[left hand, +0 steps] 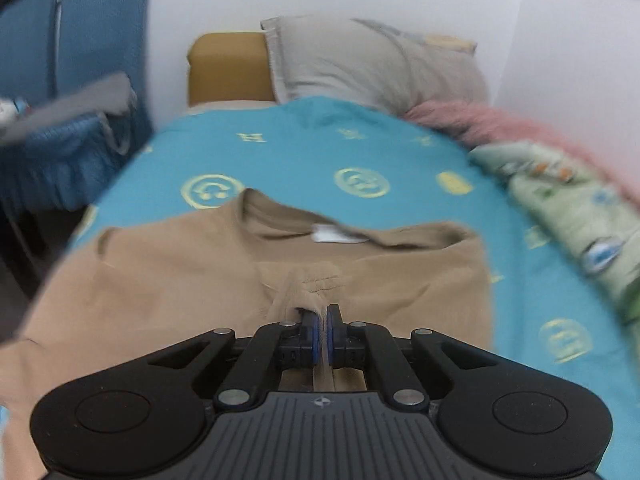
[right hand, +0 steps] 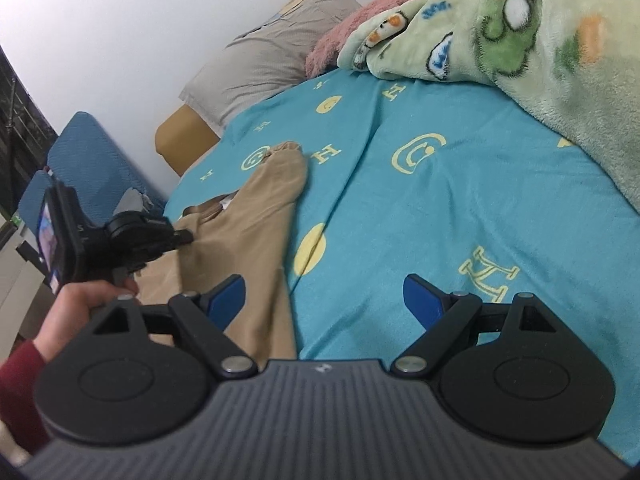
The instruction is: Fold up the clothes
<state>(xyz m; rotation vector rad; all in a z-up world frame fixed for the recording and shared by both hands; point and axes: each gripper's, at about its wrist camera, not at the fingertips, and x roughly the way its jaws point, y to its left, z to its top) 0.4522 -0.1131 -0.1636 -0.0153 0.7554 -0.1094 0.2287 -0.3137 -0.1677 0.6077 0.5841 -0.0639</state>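
A tan shirt point(left hand: 168, 280) lies flat on the turquoise bedsheet point(left hand: 304, 152), collar and white label toward the pillow. In the left wrist view my left gripper point(left hand: 323, 314) is shut on a pinched ridge of the tan shirt near its middle, cloth bunched between the blue pads. From the right wrist view the same tan shirt point(right hand: 248, 216) stretches along the left, with the left gripper point(right hand: 188, 236) held by a hand in a red sleeve over it. My right gripper point(right hand: 324, 292) hangs open above the sheet at the shirt's right edge, nothing between its fingers.
A grey pillow point(left hand: 372, 68) and a tan headboard point(left hand: 228, 68) stand at the far end. A pink blanket point(left hand: 500, 120) and a green cartoon blanket point(right hand: 540, 48) are heaped along the right side. Blue chairs point(left hand: 80, 60) stand left of the bed.
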